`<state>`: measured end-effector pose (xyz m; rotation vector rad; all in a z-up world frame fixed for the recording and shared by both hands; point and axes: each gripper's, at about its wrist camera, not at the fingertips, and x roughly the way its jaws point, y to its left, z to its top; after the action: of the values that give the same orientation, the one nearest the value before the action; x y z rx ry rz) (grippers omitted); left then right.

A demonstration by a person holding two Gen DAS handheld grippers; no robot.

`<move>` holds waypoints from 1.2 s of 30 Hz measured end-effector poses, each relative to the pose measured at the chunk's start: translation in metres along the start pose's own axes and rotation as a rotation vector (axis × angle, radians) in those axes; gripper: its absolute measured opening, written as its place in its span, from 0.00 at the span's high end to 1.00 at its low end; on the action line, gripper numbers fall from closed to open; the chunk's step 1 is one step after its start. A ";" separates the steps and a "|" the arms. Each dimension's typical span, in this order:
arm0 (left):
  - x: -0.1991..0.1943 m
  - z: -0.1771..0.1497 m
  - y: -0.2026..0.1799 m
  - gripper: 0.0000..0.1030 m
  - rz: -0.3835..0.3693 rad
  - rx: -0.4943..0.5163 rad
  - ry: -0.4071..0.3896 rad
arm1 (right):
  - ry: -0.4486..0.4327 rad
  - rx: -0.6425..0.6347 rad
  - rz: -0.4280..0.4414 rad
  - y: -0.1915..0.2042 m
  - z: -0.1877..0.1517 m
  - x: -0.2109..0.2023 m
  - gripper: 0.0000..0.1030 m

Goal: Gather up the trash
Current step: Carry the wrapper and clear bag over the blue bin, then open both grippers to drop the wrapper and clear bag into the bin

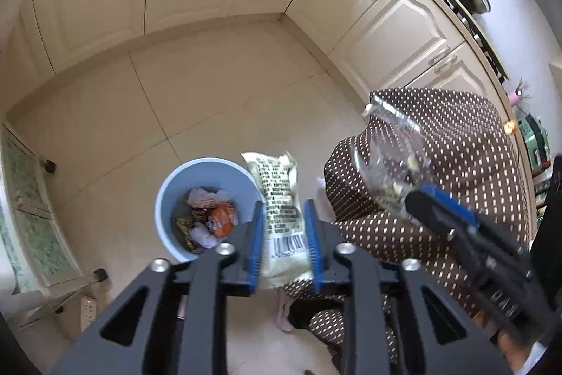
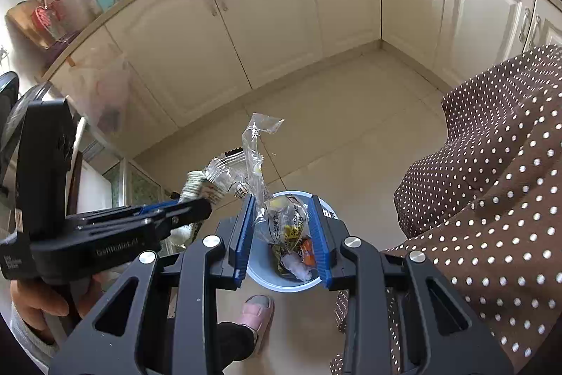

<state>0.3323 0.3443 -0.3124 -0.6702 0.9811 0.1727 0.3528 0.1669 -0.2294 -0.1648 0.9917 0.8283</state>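
Looking down on one round pale-blue bin [image 1: 207, 169] standing on the tiled floor [image 1: 210, 94], already partly filled with crumpled scraps: orange, white and dark wrappers lying at its bottom

Carrying one pale yellowish snack packet [image 1: 281, 199] between the blue pads of the left hand-held gripper [image 1: 284, 209]; printed with dense black text and a barcode at its near end, hanging flat and lengthwise, just beside the bin's rim and above the floor. Standing at a narrow gap around the packet, yet not showing clearly whether pressing on it or merely flanking it, so leaving that undecided

Pinching one crinkled bunch of clear plastic wrapper [image 2: 261, 143] in the right hand-held gripper [image 2: 282, 202], narrow and clamped on its lower part, with the loose transparent end sticking up past the fingertips. Showing black print and a yellow patch on the film; hovering directly over the bin's open mouth in the right wrist view

Counting two hand-held grippers, one bin, one printed packet, one clear bunch. Also seeing a brown white-dotted garment [image 1: 456, 146] beside the bin, one pink slipper [image 2: 260, 308] near its base, and a hand [image 2: 35, 304] gripping the left tool's handle
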 end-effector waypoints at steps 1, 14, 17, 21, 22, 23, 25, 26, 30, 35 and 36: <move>0.003 0.002 0.001 0.67 -0.007 -0.010 -0.005 | 0.009 0.004 0.003 0.000 0.001 0.005 0.72; 0.001 -0.007 0.016 0.58 0.062 -0.062 -0.041 | 0.067 0.024 0.025 -0.002 -0.004 0.037 0.72; -0.007 -0.006 0.016 0.58 0.094 -0.053 -0.061 | 0.067 0.015 0.031 0.004 -0.002 0.041 0.72; -0.021 -0.003 0.021 0.58 0.116 -0.056 -0.097 | 0.045 0.007 0.040 0.011 0.006 0.042 0.71; -0.024 -0.002 0.023 0.58 0.116 -0.059 -0.103 | 0.037 0.004 0.041 0.012 0.008 0.042 0.71; -0.027 -0.001 0.023 0.58 0.115 -0.061 -0.108 | 0.027 0.002 0.041 0.014 0.011 0.041 0.71; -0.032 0.001 0.023 0.58 0.118 -0.060 -0.118 | 0.012 0.001 0.046 0.016 0.017 0.041 0.69; -0.033 0.001 0.022 0.58 0.119 -0.057 -0.122 | 0.001 0.000 0.044 0.017 0.020 0.041 0.68; -0.043 -0.001 0.020 0.58 0.113 -0.052 -0.131 | -0.019 -0.005 0.041 0.020 0.025 0.037 0.66; -0.058 -0.002 0.012 0.58 0.106 -0.039 -0.151 | -0.040 0.001 0.046 0.019 0.023 0.022 0.53; -0.061 -0.002 0.010 0.58 0.104 -0.035 -0.156 | -0.042 0.000 0.046 0.019 0.023 0.019 0.53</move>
<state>0.2921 0.3602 -0.2675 -0.6283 0.8650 0.3296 0.3610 0.2013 -0.2273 -0.1246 0.9588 0.8707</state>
